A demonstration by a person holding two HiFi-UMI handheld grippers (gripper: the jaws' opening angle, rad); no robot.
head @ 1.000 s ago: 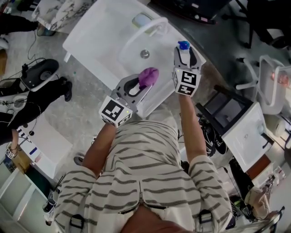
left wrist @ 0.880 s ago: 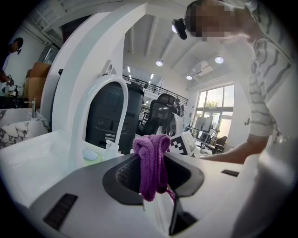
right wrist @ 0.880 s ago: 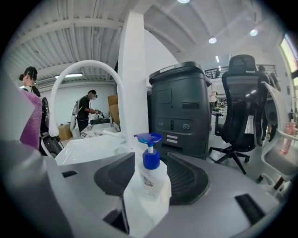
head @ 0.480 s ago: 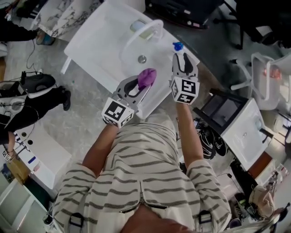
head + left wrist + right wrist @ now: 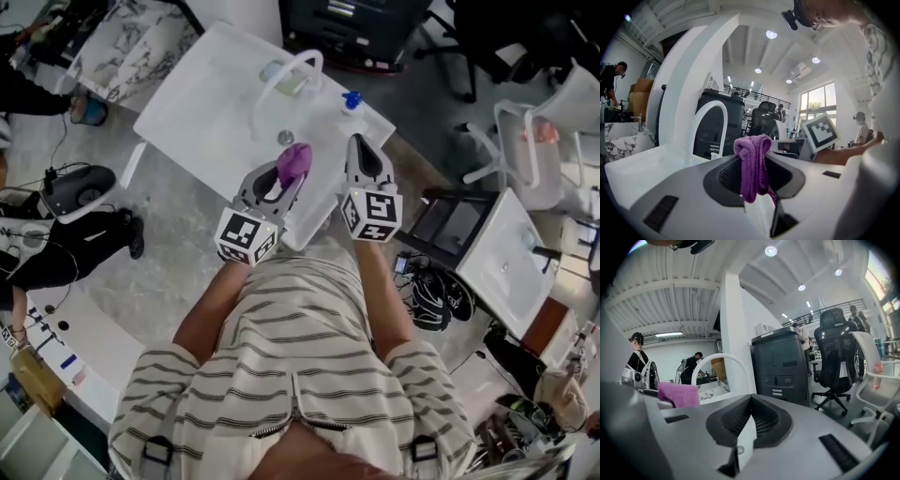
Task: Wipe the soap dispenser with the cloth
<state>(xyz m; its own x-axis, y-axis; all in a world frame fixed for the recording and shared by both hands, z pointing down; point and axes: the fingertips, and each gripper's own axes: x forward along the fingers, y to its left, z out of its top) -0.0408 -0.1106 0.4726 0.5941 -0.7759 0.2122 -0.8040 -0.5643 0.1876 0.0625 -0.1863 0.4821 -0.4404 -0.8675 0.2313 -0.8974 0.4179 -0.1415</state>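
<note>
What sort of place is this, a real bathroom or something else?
Probably an open office or lab, not a bathroom: the white sink unit stands alone on the floor, with an office chair and a dark cabinet behind it.

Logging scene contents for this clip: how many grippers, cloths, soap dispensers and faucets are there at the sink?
grippers: 2 (left gripper, right gripper)
cloth: 1
soap dispenser: 1
faucet: 1
total: 5

Short-sleeved pale shirt point(image 5: 300, 366) with thin dark stripes; grey left gripper point(image 5: 292, 181) and right gripper point(image 5: 360, 142), black-and-white marker cubes point(image 5: 246, 236).
</note>
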